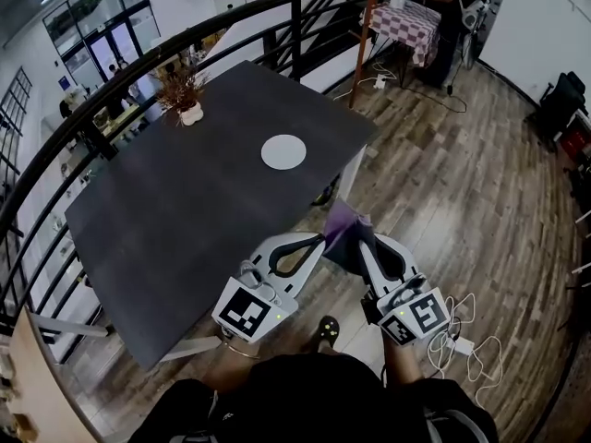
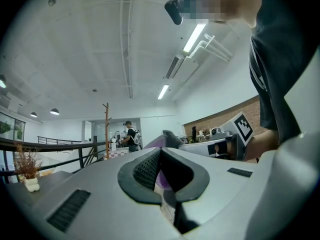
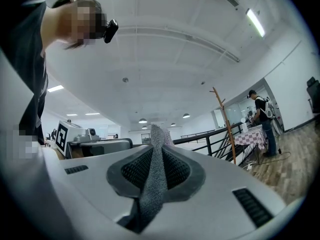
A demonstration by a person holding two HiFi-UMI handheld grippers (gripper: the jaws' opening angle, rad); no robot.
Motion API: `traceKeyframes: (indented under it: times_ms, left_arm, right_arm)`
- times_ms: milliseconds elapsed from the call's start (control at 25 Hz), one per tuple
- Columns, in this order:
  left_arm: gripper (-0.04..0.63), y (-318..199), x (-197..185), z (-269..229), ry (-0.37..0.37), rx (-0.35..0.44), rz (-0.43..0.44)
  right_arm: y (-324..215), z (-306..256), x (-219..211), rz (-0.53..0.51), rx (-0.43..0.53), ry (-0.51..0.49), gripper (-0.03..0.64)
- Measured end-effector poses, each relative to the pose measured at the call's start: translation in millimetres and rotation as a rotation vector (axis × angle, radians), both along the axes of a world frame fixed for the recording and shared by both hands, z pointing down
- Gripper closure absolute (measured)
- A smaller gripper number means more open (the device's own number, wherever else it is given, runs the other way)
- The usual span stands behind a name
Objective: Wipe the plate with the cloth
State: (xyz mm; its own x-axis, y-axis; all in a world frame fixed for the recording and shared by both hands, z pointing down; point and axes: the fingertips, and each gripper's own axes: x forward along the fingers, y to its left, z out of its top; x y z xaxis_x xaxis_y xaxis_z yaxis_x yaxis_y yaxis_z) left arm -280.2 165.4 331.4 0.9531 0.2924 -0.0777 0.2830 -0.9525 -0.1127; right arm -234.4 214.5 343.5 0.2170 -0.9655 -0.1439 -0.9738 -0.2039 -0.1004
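Observation:
A round white plate [image 1: 283, 151] lies on the dark table [image 1: 185, 220], towards its far right side. A purple cloth [image 1: 343, 233] hangs between my two grippers, off the table's near right edge and well short of the plate. My left gripper [image 1: 322, 242] is shut on one edge of the cloth [image 2: 161, 178]; the purple fabric shows between its pads. My right gripper [image 1: 360, 240] is shut on the other edge, and the cloth [image 3: 152, 179] stands up as a strip between its pads. Both grippers point about level. Neither gripper view shows the plate.
A dried plant in a white pot [image 1: 187, 98] stands at the table's far left. A black railing [image 1: 277, 7] curves behind the table. Beyond it, a person stands at a checked-cloth table [image 1: 404, 21]. Cables and a power strip [image 1: 459, 344] lie on the wooden floor at the right.

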Motion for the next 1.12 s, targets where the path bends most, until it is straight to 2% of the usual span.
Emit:
traceKeyframes:
  times_ms: [320, 760, 1120]
  left_arm:
    - [0.588, 25, 38, -1, -0.004, 0.04, 0.017]
    - [0.588, 31, 71, -1, -0.024, 0.067, -0.071]
    - [0.588, 48, 104, 0, -0.03, 0.092, -0.08]
  right_arm:
    - [20, -2, 41, 0.013, 0.02, 0.003, 0.571]
    - [29, 0, 83, -0.05, 0.059, -0.038, 0.571]
    - [41, -1, 117, -0.067, 0.074, -0.043, 0.571]
